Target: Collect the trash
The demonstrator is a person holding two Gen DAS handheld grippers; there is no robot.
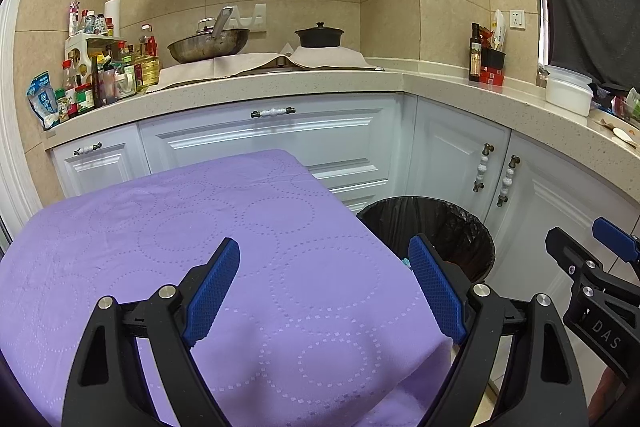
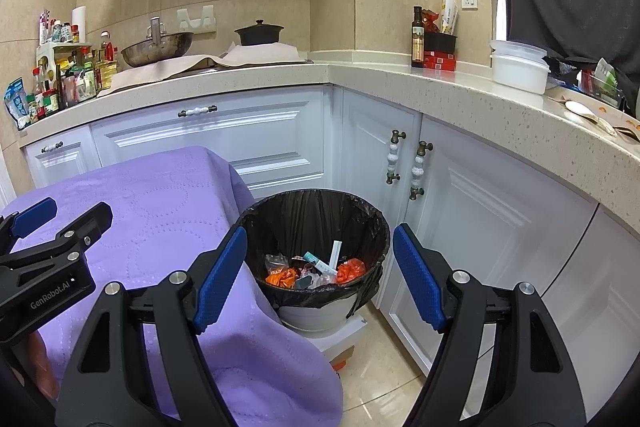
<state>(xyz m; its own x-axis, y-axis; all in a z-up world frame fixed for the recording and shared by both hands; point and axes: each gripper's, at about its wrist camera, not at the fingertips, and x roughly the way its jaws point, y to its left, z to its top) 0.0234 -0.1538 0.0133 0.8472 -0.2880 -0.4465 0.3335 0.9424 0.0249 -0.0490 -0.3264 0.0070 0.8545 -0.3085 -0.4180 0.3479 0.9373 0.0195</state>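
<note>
A round bin lined with a black bag (image 2: 316,215) stands on the floor by the white cabinets; its rim (image 1: 428,211) also shows in the left wrist view. Inside lies trash (image 2: 316,269): orange wrappers, clear plastic, a white strip. My right gripper (image 2: 320,275) hovers above the bin, open, nothing between its blue pads. My left gripper (image 1: 324,287) hangs open over the purple cloth-covered table (image 1: 180,247), empty. No trash shows on the cloth. Each gripper appears at the edge of the other's view: the right one (image 1: 600,267), the left one (image 2: 52,227).
An L-shaped stone counter (image 2: 380,75) carries a wok (image 2: 158,49), a black pot (image 2: 259,33), sauce bottles (image 2: 60,79), a dark bottle (image 2: 417,37) and white tubs (image 2: 519,67). White cabinet doors (image 2: 460,227) stand right of the bin. A tiled floor (image 2: 380,379) lies below.
</note>
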